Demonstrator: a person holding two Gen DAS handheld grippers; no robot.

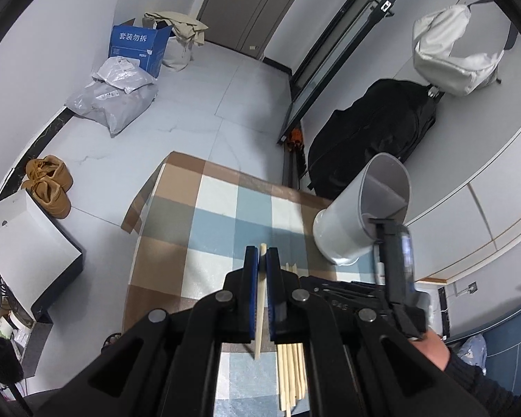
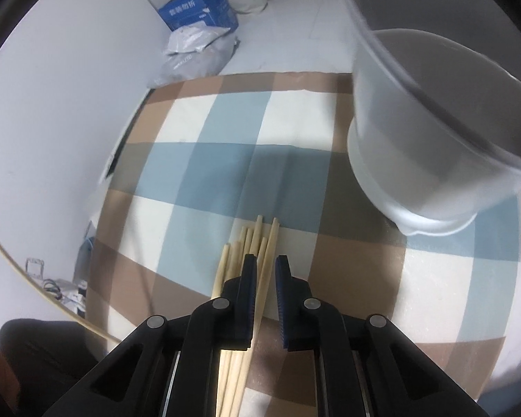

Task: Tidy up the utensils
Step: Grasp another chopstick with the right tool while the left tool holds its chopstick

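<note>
Floor: pale tiles; at the left of the left wrist view a pair of tan shoes (image 1: 48, 187), further back grey mail bags (image 1: 113, 99) and a blue carton (image 1: 139, 47).
Table: covered by a checked cloth (image 1: 212, 215) of brown, blue and cream squares.
Wall side: a black bag (image 1: 371, 132) leans at the right, with a white bag (image 1: 448, 52) hanging above it.
Loose chopsticks: a bundle of pale wooden chopsticks (image 2: 250, 246) lies flat on the cloth, tips fanned slightly, near the table's near edge.
Holder: a grey plastic cup (image 1: 357, 215), tilted, at the right of the table just beyond the bundle.
Left claw (image 1: 262, 260): closed on a single chopstick (image 1: 260, 299), held above the cloth.
Right claw (image 2: 264, 267): nearly closed, low over the bundle; one chopstick runs between its pads, and whether they press on it cannot be told.
</note>
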